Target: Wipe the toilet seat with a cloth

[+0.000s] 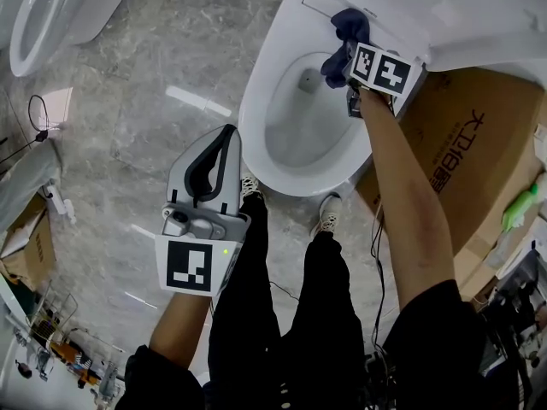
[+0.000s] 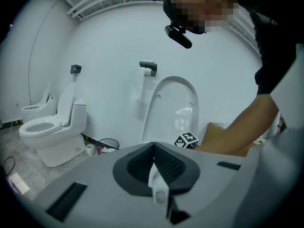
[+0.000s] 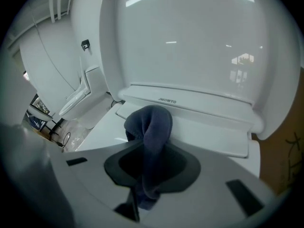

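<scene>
One cloth (image 3: 156, 120) in right claw (image 3: 149, 144), one seat (image 1: 253, 109)

A cardboard box (image 1: 479, 143) sits on marble floor (image 1: 145, 92), second toilet (image 2: 50, 128) beyond.

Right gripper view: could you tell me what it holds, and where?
The right gripper is shut on the dark blue cloth, pinching its bunched middle.

The cloth (image 1: 346, 34) sits at the rear of the toilet seat (image 1: 254, 109), a cardboard box (image 1: 466, 143) to its right.
</scene>
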Motion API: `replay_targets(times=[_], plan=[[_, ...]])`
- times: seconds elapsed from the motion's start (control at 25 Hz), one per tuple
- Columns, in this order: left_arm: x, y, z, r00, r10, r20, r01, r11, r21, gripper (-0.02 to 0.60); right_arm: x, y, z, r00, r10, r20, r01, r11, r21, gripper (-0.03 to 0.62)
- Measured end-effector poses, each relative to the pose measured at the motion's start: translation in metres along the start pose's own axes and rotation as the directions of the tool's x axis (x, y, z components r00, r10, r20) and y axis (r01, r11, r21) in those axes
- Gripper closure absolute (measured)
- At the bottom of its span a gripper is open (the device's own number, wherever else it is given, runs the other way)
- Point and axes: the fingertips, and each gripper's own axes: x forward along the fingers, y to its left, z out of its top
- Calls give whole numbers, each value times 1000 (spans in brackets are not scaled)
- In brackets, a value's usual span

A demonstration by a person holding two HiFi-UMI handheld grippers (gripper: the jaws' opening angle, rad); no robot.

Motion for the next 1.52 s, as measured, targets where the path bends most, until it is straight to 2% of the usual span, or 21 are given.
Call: replay_targets(times=[0.44,0.84,0.96,1.04,1.2,1.32,1.4,1.52], plan=[[5,-19,3,1000,-28,2,28,1000,12,571,-19,-38,-19,999,-35,10,34,997,71,522],[9,-33,8,999,-49,10,49,999,21,571,-34,-65,-34,998,-44,39,34,972,234,522],[8,-36,8,999,-53,9,53,998,22,571,-39,-70,-39,997,-49,53,34,967,252,522],[7,-37,8,998,-59,7,59,998,23,571,-43,-77,-42,996,-59,69,35,951,307,523],[6,-37,6,998,-68,0,68,997,27,571,-45,-83,-44,993,-59,98,9,894,448,523],[6,-37,10,997,-73,9,72,997,29,571,-46,-83,-44,993,-38,109,-22,867,498,523],[4,-38,15,997,-75,16,75,997,36,571,-50,-80,-40,990,2,138,-68,873,482,522],[-1,-40,22,997,-74,27,73,996,46,571,-69,-78,-30,984,42,175,-103,930,354,522]])
